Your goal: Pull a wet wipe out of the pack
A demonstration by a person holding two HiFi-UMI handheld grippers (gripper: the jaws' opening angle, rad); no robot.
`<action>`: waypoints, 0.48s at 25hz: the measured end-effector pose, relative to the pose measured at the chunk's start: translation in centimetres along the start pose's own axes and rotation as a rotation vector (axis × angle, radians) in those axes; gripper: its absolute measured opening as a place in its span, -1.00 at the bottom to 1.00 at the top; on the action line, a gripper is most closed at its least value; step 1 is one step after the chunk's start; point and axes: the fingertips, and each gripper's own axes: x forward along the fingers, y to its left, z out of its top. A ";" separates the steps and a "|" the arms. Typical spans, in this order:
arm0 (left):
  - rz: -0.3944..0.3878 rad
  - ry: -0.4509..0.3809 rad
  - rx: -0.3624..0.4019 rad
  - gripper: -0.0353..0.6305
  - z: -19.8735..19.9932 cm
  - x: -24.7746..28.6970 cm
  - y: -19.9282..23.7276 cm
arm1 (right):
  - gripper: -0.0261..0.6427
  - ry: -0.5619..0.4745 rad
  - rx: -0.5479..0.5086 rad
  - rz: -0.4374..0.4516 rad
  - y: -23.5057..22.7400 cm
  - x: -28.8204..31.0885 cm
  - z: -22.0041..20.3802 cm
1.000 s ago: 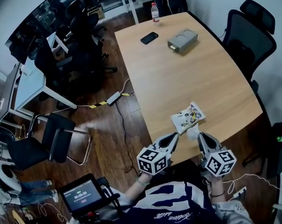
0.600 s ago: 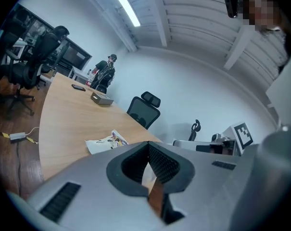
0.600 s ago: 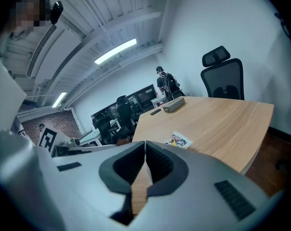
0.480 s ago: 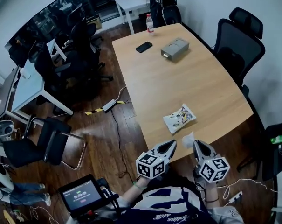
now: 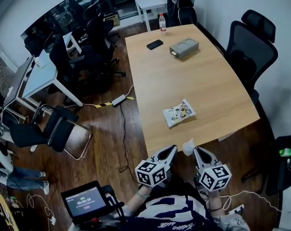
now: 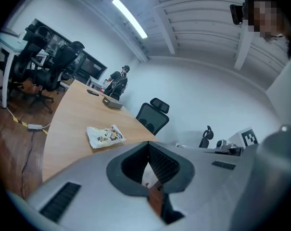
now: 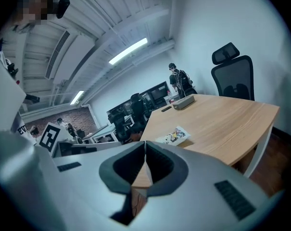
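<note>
The table (image 5: pixel 208 81) carries the wipe pack (image 5: pixel 178 113), lying flat close to the near edge and nearer its left corner. A second ago the grippers hung just at the pack. Now both have drawn back past that near edge, and the gap to the pack has widened. The left gripper (image 5: pixel 171 149) is clenched on nothing. The right gripper (image 5: pixel 196 150) is pinched on the wet wipe (image 5: pixel 187 145) (a small white tuft at its tips). The wipe hangs just off the near edge, apart from the pack, so the pull looks finished.
</note>
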 end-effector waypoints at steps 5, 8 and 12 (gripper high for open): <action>0.043 0.000 -0.008 -0.88 -3.6 -1.7 -3.3 | -0.91 0.015 -0.012 0.046 0.3 -3.4 -1.6; 0.055 -0.005 -0.002 -0.88 -4.5 -2.9 -4.8 | -0.91 0.022 -0.023 0.064 1.0 -4.8 -2.1; 0.065 -0.012 0.006 -0.88 -5.1 -3.4 -5.0 | -0.91 0.028 -0.034 0.074 1.4 -4.9 -3.0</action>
